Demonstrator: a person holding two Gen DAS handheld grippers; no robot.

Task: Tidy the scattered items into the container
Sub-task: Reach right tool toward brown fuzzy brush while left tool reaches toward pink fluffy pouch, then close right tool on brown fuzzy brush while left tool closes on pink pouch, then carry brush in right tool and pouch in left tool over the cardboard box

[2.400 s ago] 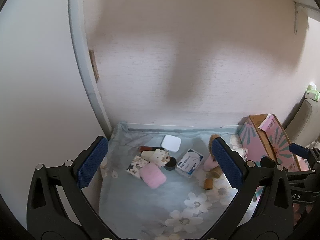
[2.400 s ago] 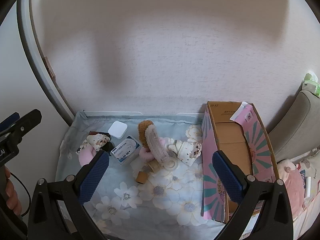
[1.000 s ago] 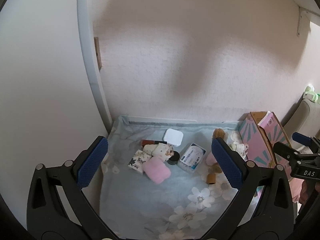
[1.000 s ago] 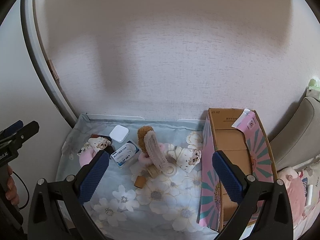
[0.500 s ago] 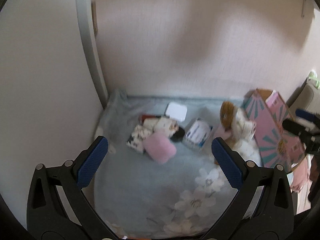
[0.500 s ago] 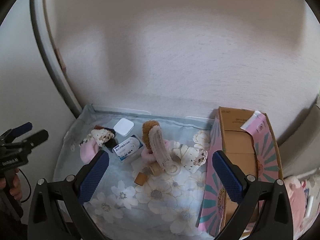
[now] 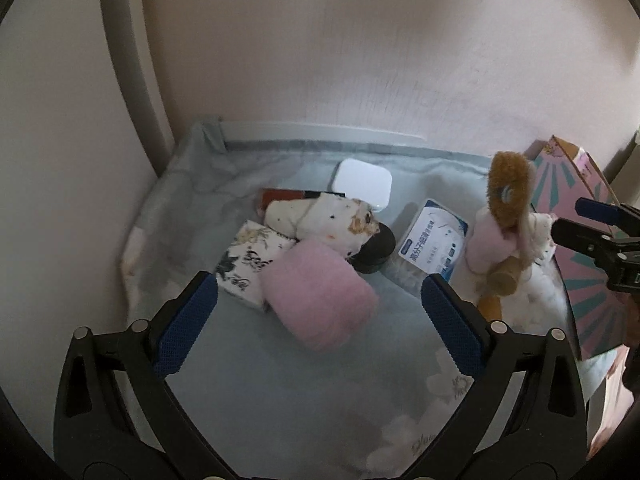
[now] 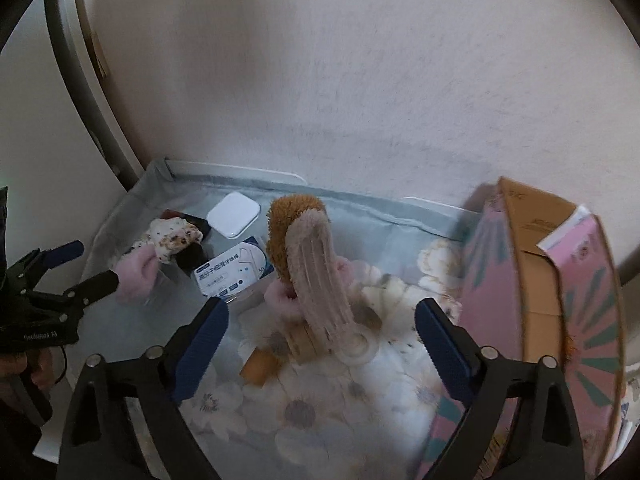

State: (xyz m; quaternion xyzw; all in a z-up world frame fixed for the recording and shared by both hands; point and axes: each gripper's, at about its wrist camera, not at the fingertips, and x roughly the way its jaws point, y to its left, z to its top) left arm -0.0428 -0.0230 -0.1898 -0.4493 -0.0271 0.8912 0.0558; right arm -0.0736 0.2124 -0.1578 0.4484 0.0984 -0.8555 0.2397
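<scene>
My left gripper (image 7: 320,326) is open and empty, low over a pink fluffy roll (image 7: 318,298) that lies between its fingers' line. Behind the roll lie a spotted cream sock (image 7: 320,220), a floral packet (image 7: 250,260), a black jar (image 7: 374,250), a white square case (image 7: 363,184) and a blue-white floss box (image 7: 434,242). My right gripper (image 8: 320,338) is open and empty, just in front of a long beige brush (image 8: 320,280) and a small wooden block (image 8: 260,366). The pink cardboard box (image 8: 556,300) stands open at the right.
All lies on a grey-blue floral cloth (image 7: 280,380) in a corner against a pale wall. A curved grey frame (image 7: 128,80) rises at the left. The brown brush head (image 7: 508,196) stands upright by the box (image 7: 580,184). The left gripper shows in the right wrist view (image 8: 60,280).
Both grippers have come down and forward toward the cloth. The left one now hangs close over the pink roll; the right one has closed in on the brushes. Both stay open.
</scene>
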